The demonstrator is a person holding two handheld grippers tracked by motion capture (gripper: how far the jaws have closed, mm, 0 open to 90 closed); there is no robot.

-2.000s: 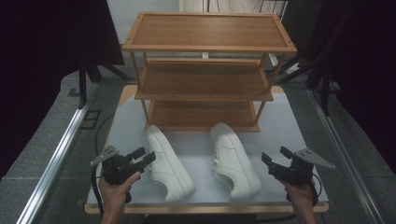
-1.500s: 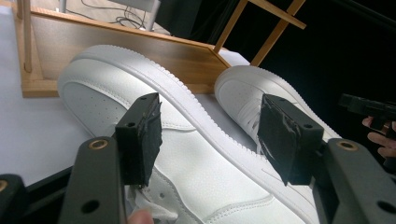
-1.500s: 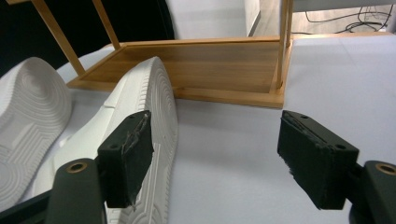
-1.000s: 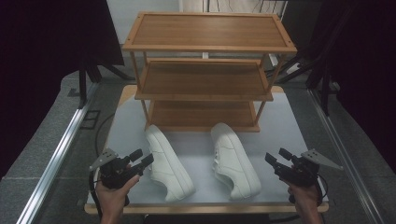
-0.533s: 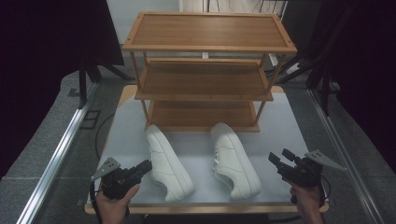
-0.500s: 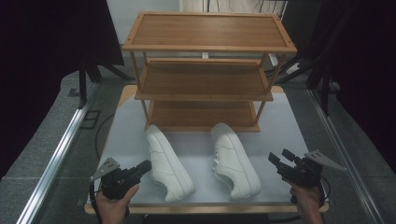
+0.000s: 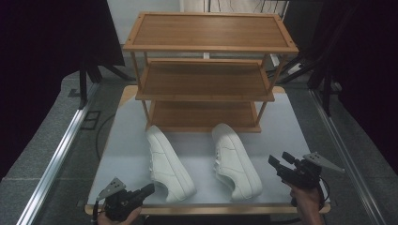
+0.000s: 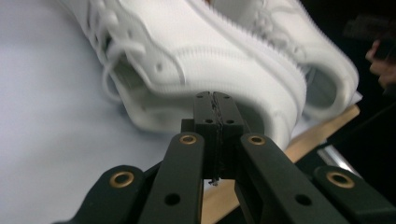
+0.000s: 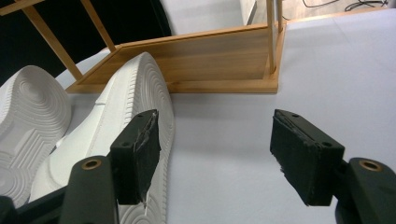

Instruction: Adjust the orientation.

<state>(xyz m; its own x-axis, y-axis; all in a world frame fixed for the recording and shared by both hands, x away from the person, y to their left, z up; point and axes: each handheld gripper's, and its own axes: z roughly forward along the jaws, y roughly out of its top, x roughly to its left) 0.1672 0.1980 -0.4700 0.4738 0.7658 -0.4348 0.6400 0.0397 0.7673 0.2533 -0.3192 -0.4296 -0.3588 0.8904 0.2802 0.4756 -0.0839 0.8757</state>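
- Shoe rack (image 7: 209, 77): three wooden tiers at the far half of the surface (image 7: 126, 154), all of them bare; I judge this the destination for the shoes, the bottom tier (image 9: 205, 56) being the nearest to both
- Left shoe (image 7: 169, 162): white, lying on the surface in front of the rack, toe toward the rack and heel toward me; in the left gripper view its heel end (image 8: 187, 60) sits just beyond my closed jaws, near but apart, somewhat blurred
- Right shoe (image 7: 236, 161): white, beside the first and well apart from it, same heading; in the right gripper view its side and sole edge (image 9: 135, 98) lie just past my left-hand jaw
- Right tool (image 7: 287, 165): jaws spread wide, nothing between them, held at the near right corner of the surface, off to the side of the right shoe
- Left tool (image 7: 144, 191): jaws pressed together on nothing, at the near edge just short of the left shoe's heel
- Step in hand, as I judge it: the approach, with neither shoe gripped yet
- Next move, as I judge it: I must part the left tool before it can take the heel rim, swing the right tool inward to straddle its shoe's collar, then close and lift each toward a tier
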